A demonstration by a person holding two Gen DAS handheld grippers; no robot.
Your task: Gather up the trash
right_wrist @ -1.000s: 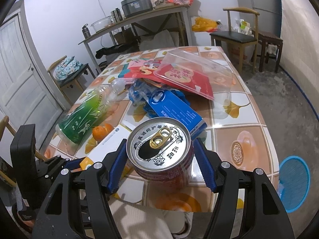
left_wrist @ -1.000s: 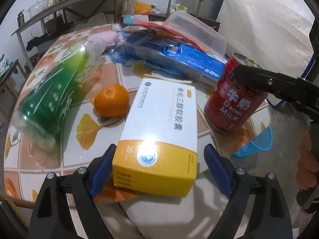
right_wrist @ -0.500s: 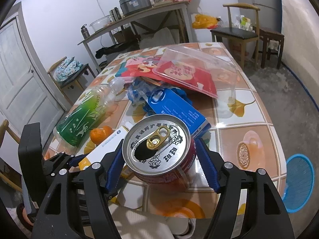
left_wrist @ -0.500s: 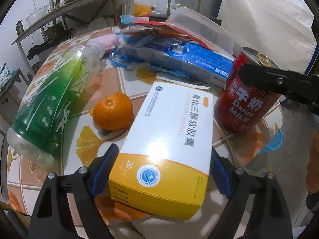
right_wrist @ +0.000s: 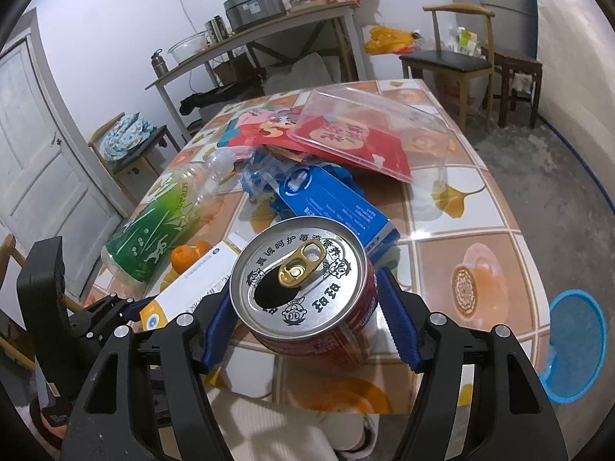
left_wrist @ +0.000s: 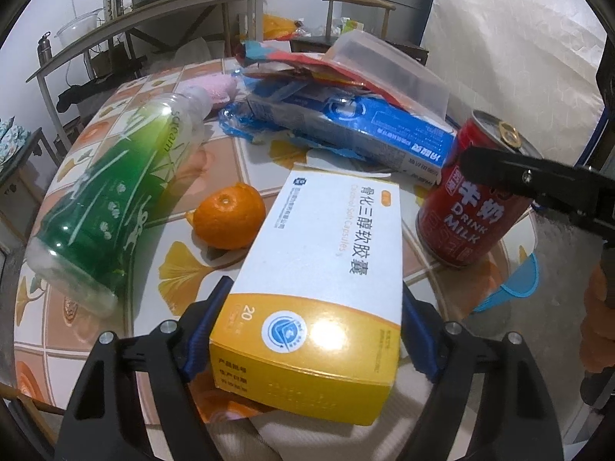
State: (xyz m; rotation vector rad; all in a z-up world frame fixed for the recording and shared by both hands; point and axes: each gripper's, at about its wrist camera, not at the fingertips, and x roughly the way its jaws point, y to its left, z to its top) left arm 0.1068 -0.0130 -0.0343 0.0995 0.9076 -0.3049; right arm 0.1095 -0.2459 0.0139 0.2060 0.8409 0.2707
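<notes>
In the left wrist view, the left gripper (left_wrist: 309,330) has just been closing its blue-padded jaws, which now clamp the yellow end of a white and yellow cardboard medicine box (left_wrist: 326,269) lifted at the near edge of the tiled table (left_wrist: 238,153), beside a small orange fruit (left_wrist: 230,216), a lying green plastic bottle (left_wrist: 115,199) and a blue carton (left_wrist: 357,134). In the right wrist view, the right gripper (right_wrist: 303,326) grips the sides of an opened red metal milk-drink can (right_wrist: 303,284) tilted just above the table's near edge, with a blue round bin (right_wrist: 576,342) on the floor to the right.
</notes>
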